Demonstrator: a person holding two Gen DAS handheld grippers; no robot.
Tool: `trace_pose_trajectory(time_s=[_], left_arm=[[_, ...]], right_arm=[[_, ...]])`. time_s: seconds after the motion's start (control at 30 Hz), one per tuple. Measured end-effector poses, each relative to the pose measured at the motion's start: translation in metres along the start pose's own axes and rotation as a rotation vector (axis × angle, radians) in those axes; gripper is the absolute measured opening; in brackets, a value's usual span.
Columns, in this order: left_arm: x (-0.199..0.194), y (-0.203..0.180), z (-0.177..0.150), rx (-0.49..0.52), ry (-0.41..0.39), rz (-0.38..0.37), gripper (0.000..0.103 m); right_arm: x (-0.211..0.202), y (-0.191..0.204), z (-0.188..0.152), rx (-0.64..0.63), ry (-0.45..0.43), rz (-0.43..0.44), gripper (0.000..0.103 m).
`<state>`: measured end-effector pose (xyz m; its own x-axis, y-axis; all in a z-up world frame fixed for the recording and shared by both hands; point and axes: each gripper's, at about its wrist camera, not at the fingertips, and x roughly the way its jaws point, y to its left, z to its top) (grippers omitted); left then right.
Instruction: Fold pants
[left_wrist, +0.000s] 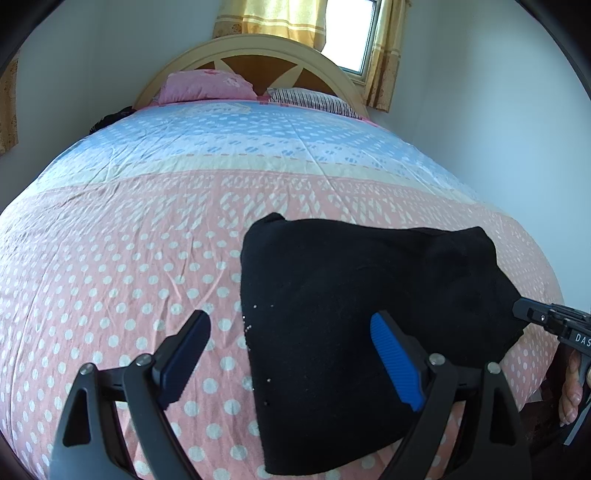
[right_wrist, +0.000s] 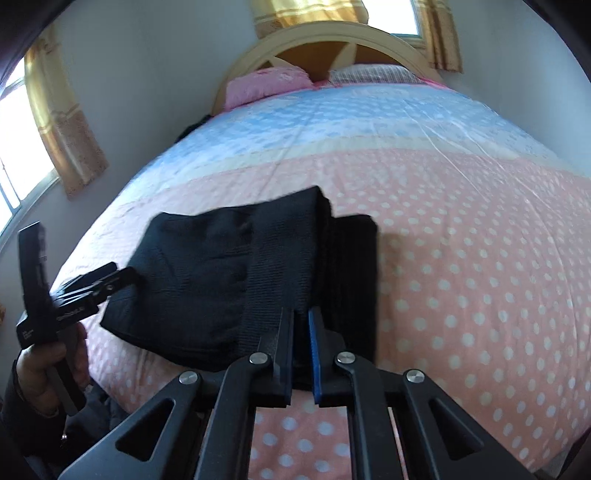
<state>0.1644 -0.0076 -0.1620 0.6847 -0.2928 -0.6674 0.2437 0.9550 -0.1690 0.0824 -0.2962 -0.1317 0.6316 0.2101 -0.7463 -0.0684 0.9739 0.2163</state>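
Black pants (left_wrist: 351, 295) lie folded in a thick stack on the near part of the pink dotted bedspread (left_wrist: 110, 258). My left gripper (left_wrist: 290, 321) is open above the stack's left edge, one finger over the bedspread and the blue-padded finger (left_wrist: 395, 362) over the cloth. In the right wrist view, my right gripper (right_wrist: 300, 321) is shut on the near edge of the pants (right_wrist: 221, 266), with black cloth between its pads. The left wrist view shows that gripper (left_wrist: 532, 314) at the stack's right edge. The left gripper (right_wrist: 107, 280) shows at the stack's left side.
A pink pillow (left_wrist: 207, 86) and a striped pillow (left_wrist: 314, 98) rest against the arched headboard (left_wrist: 258, 48). Yellow curtains (left_wrist: 384, 55) flank a window. White walls run close along both sides of the bed. A person's hand (right_wrist: 48, 373) holds the left gripper's handle.
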Motion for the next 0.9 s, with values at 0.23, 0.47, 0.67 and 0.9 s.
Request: trace_pose_trajectory(time_s=[0.23,0.47,0.67,0.9], left_arm=[[0.009,0.003,-0.006,-0.002,0.021,0.007,0.095],[0.007,0.005,-0.006,-0.013,0.014,0.004,0.095],[0.007,0.006,-0.007,-0.020,0.013,0.005,0.095],[0.005,0.009,-0.006,-0.033,0.005,0.006,0.095]], right_arm=[[-0.003,-0.018,0.003,0.086,-0.036,0.053,0.053],[0.018,-0.028,0.034,0.162,-0.062,0.140,0.054],[0.051,-0.023,0.043,0.146,0.024,0.162,0.031],[0.008,-0.021,0.039,0.126,-0.085,0.192,0.014]])
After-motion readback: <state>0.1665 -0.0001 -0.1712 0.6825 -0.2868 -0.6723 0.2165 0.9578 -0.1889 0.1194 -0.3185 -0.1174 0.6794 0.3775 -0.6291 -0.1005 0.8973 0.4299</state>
